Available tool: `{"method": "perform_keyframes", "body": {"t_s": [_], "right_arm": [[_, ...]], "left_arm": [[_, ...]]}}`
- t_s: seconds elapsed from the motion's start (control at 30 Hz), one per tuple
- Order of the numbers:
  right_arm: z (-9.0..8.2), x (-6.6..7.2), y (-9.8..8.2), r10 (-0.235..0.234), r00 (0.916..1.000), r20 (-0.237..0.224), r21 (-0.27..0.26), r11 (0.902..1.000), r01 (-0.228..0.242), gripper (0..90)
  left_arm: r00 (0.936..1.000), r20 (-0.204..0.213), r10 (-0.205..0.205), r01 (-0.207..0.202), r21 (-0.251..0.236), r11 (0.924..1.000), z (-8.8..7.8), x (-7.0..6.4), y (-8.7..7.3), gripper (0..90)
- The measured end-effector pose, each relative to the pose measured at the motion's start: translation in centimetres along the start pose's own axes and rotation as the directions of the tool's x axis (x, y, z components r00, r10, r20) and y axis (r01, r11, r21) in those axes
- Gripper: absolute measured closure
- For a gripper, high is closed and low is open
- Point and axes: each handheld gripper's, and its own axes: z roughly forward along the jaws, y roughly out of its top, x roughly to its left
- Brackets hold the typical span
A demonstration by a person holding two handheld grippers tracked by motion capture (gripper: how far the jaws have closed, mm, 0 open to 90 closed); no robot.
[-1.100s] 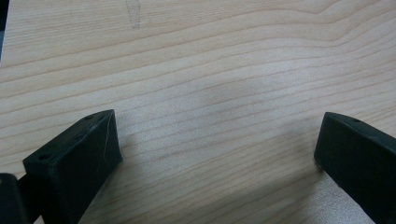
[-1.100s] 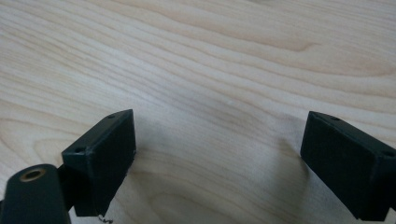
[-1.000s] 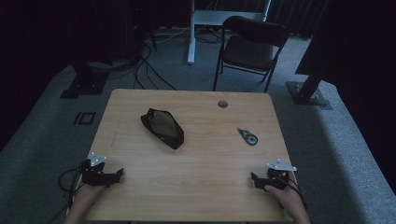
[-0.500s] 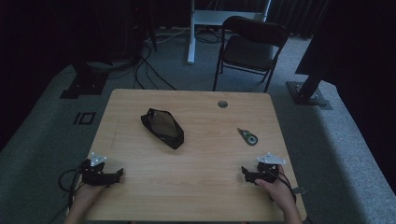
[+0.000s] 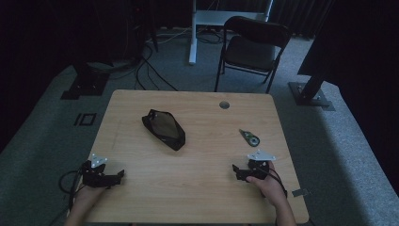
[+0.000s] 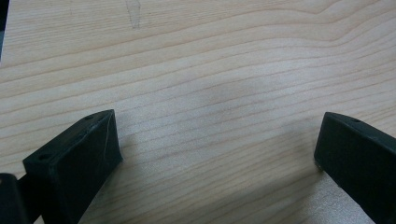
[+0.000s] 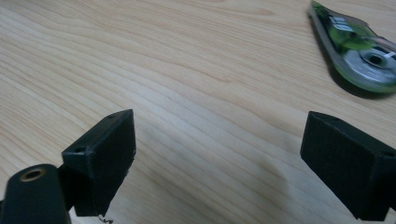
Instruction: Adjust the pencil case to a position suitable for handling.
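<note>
A black pouch (image 5: 163,129) lies on the wooden table (image 5: 202,188), left of centre. A green and clear correction-tape dispenser (image 5: 250,137) rests toward the right edge; it also lies at the top right of the right gripper view (image 7: 355,49). My left gripper (image 5: 116,177) sits low at the table's front left, open, with bare wood between its jaws (image 6: 215,154). My right gripper (image 5: 237,170) is at the front right, a short way in front of the dispenser, open and holding nothing (image 7: 219,154).
A round cable hole (image 5: 224,104) is near the table's far edge. Behind the table stand a black folding chair (image 5: 252,44) and a white desk leg (image 5: 193,33). Cables run over the grey carpet at the back left.
My right gripper has moved left and a little away from the table's right front corner, closer to the dispenser. The left gripper has stayed put.
</note>
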Motion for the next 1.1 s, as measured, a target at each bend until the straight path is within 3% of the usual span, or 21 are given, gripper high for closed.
{"method": "perform_keyframes", "body": {"t_s": [0.37, 0.53, 1.1], "right_arm": [[1.3, 1.3, 1.6, -0.029, 0.9987, -0.041, -0.009, 0.9995, 0.029, 10.3], [2.0, 1.8, 2.4, -0.045, 0.9988, -0.018, -0.020, 0.9988, 0.045, 10.3], [4.3, 4.4, 5.3, -0.069, 0.9929, -0.097, -0.064, 0.9960, 0.063, 10.3]], "left_arm": [[1.0000, 0.000, 0.000, 0.000, 0.001, 1.0000, 0.0, 0.0, 0.0, 0.4], [1.0000, 0.000, -0.002, 0.002, 0.001, 1.0000, 0.0, 0.0, 0.0, 0.4], [1.0000, 0.000, -0.003, 0.003, -0.001, 1.0000, 0.0, 0.0, 0.0, 0.4]]}}
